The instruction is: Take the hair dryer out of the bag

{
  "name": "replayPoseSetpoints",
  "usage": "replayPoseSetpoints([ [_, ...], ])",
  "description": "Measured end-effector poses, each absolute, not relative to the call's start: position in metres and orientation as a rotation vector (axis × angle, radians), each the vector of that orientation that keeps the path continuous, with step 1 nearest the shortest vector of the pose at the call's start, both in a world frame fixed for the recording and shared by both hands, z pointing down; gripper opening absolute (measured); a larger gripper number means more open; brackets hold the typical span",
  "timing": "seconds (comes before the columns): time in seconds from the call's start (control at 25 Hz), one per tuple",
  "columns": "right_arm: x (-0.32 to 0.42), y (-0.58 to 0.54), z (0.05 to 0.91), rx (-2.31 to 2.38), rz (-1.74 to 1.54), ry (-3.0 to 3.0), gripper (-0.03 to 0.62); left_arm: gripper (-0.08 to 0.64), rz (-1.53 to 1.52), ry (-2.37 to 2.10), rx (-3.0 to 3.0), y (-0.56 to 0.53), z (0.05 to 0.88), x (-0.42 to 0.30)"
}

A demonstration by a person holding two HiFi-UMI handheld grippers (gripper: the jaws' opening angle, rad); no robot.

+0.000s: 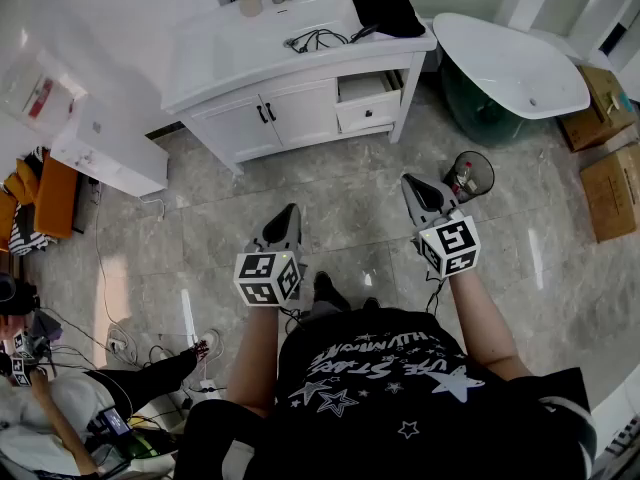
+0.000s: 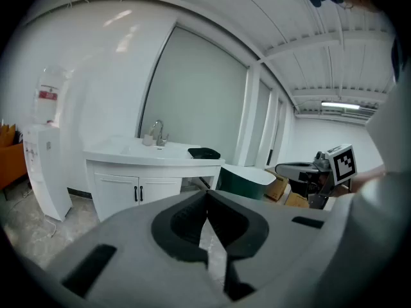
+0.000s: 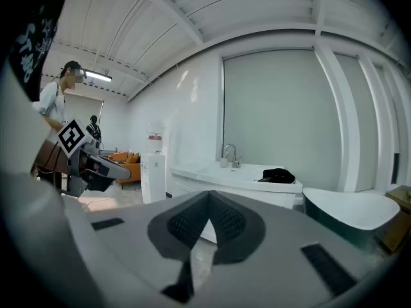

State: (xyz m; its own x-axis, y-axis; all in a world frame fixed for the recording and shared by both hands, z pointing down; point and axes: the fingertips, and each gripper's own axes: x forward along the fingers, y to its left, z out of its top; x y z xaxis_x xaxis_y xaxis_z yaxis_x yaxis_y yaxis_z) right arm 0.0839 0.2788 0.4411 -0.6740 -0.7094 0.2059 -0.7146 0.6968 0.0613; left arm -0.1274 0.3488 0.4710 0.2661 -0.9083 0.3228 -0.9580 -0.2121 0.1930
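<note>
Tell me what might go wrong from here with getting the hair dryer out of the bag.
1. The black fabric bag lies near the white vanity counter's right edge; a one-sided tug may slide it off.
2. The loose black cable reaches the bag and might snag.
3. The open white drawer juts out below, a likely bump on approach.

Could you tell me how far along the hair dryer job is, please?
Nothing looks done: the black bag sits on the vanity, no hair dryer visible. In hand: nothing; left tool and right tool are shut, empty, short of it. Left: approach, open bag, remove dryer.
</note>
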Motion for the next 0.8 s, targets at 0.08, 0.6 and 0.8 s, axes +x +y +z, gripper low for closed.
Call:
replayPoseSetpoints([
  [0.08, 0.083, 0.277, 0.440, 1.147, 0.037, -2.694, 0.006, 0.011, 0.199, -1.700, 2.190, 0.348, 0.471, -0.129],
  [0.6, 0.062, 0.266, 0.454, 1.164, 0.067, -2.645, 0.005, 0.011, 0.202, -1.666, 2.171, 0.343, 0.486, -0.153],
  [0.8, 0.043, 0.247, 0.460, 1.207, 0.106, -2.622, 0.006, 0.011, 0.166, -1.608, 2.226, 0.324, 0.487, -0.171],
])
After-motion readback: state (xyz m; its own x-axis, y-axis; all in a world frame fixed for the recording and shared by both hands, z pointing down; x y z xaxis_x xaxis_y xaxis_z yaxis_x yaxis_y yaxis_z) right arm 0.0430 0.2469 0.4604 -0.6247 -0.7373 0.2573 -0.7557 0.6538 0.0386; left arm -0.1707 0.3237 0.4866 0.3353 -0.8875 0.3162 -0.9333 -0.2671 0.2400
